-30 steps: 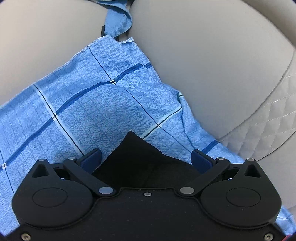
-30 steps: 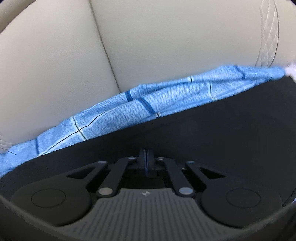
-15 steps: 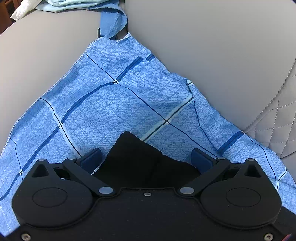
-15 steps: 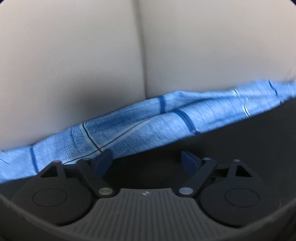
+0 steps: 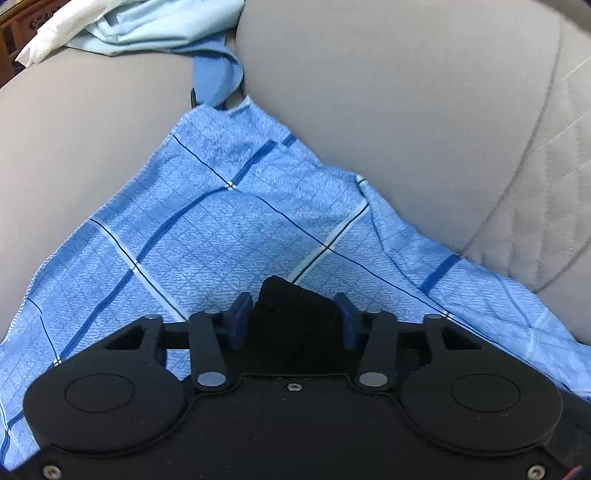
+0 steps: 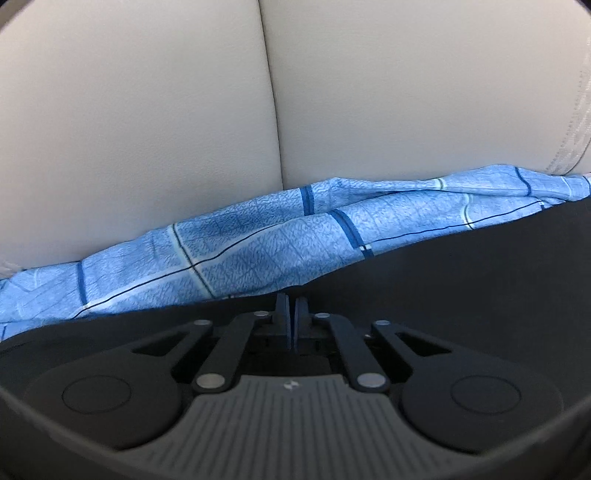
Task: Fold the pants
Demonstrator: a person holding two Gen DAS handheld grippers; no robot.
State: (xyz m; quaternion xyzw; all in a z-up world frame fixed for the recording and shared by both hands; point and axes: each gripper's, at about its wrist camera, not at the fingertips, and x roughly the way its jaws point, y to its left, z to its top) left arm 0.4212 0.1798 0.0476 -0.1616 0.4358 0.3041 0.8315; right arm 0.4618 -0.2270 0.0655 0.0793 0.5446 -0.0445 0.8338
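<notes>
Black pants lie on a blue checked cloth (image 5: 221, 229) spread over a beige sofa. In the left wrist view a corner of the black pants (image 5: 291, 306) sits between the blue fingers of my left gripper (image 5: 293, 317), which are partly closed and close to its sides. In the right wrist view the black pants (image 6: 461, 266) fill the lower half, over the cloth (image 6: 258, 243). My right gripper (image 6: 291, 317) is shut, with its blue pads pressed together at the pants' edge; I cannot tell whether fabric is pinched.
Beige sofa cushions (image 5: 388, 92) rise behind the cloth, with a seam between two of them (image 6: 271, 103). A blue strap (image 5: 214, 81), a light blue garment (image 5: 155, 26) and a white cloth (image 5: 51, 40) lie at the back left.
My left gripper's fingers have closed inward around the pants corner as the view drew back. My right gripper opened half a second ago and has shut again.
</notes>
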